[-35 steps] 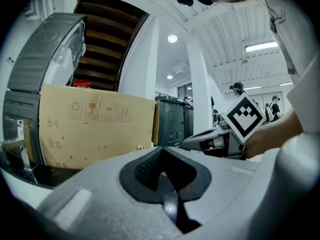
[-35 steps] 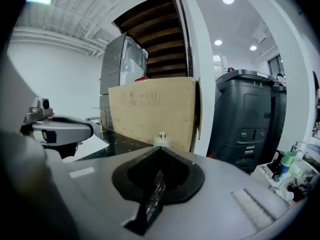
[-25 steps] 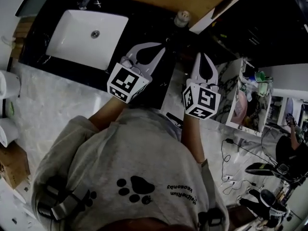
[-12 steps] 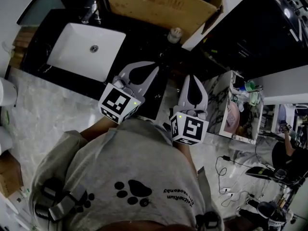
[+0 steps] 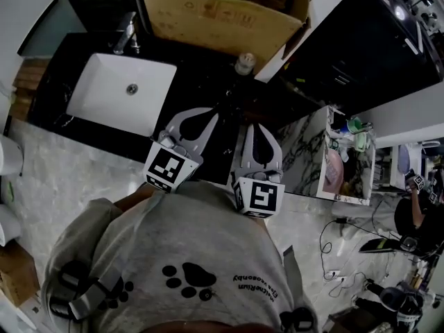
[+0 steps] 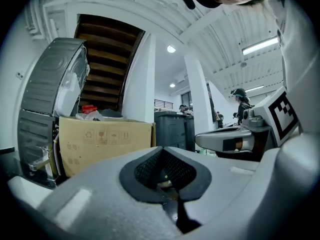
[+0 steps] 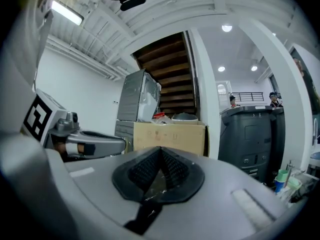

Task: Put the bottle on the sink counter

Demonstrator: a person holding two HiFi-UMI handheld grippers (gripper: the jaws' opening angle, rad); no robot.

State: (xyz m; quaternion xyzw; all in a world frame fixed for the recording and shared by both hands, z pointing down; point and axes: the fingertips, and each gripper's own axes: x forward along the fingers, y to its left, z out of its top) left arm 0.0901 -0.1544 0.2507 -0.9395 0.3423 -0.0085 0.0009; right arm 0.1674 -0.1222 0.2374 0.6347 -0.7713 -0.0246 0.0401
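A small bottle [image 5: 244,63] with a round cap stands upright on the black sink counter [image 5: 201,75], right beside a cardboard box [image 5: 215,12]. My left gripper [image 5: 210,112] hovers over the counter's front part, well short of the bottle, shut with nothing in it. My right gripper [image 5: 259,126] hangs beside it, close to the person's chest, also shut and empty. In the left gripper view my left gripper [image 6: 161,153] shows its jaws pressed together; the right gripper view shows the same for my right gripper [image 7: 160,153]. Neither gripper view shows the bottle.
A white basin [image 5: 90,106] is set in the counter's left half, with a faucet [image 5: 126,32] behind it. To the right stands a dark bin [image 7: 252,139] and a marble-sided shelf [image 5: 309,151] holding small items. The cardboard box [image 6: 105,141] rises ahead of both grippers.
Both grippers have drawn back from the bottle toward the person's body, the right one farther. Both stayed shut. The bottle has not moved on the counter.
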